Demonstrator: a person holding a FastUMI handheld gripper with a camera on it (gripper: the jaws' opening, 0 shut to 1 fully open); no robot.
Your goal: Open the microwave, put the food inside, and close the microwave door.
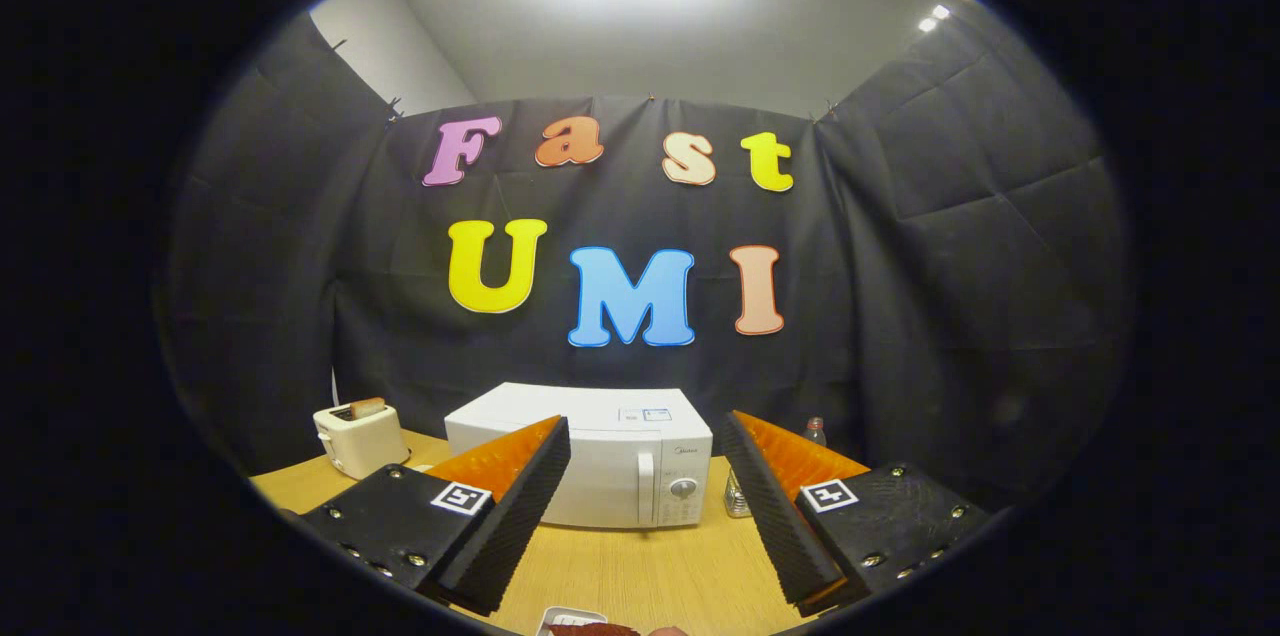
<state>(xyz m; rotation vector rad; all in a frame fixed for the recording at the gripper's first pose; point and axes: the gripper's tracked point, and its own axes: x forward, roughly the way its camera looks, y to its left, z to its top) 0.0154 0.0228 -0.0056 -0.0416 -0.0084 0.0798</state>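
The food (pixel 590 628) is hard to make out: at 6 o'clock from the gripper (pixel 645 461), at the near edge of the wooden table (pixel 640 571), just a sliver of a white tray with something dark reddish in it shows, cut off below. What kind of food it is cannot be told. A small bottle (pixel 815 431) stands at about 2 o'clock from the microwave, mostly hidden behind the right finger; only its cap and neck show. A ribbed glass item (pixel 736 496) sits just beside the microwave's right side, partly covered by that same finger, and its kind cannot be told.

The gripper's two fingers stand wide apart and hold nothing. The white microwave (pixel 600 461) sits at 12 o'clock, beyond the fingers and framed in the gap between them, its door shut. The handle and a round dial are on its right part. The left finger's tip overlaps the microwave's left front corner in the view, though whether it is near or touching cannot be told.

A cream toaster (pixel 360 438) with a slice of bread sticking up from its slot stands at about 10 o'clock from the fingers, to the left of the microwave and apart from it.
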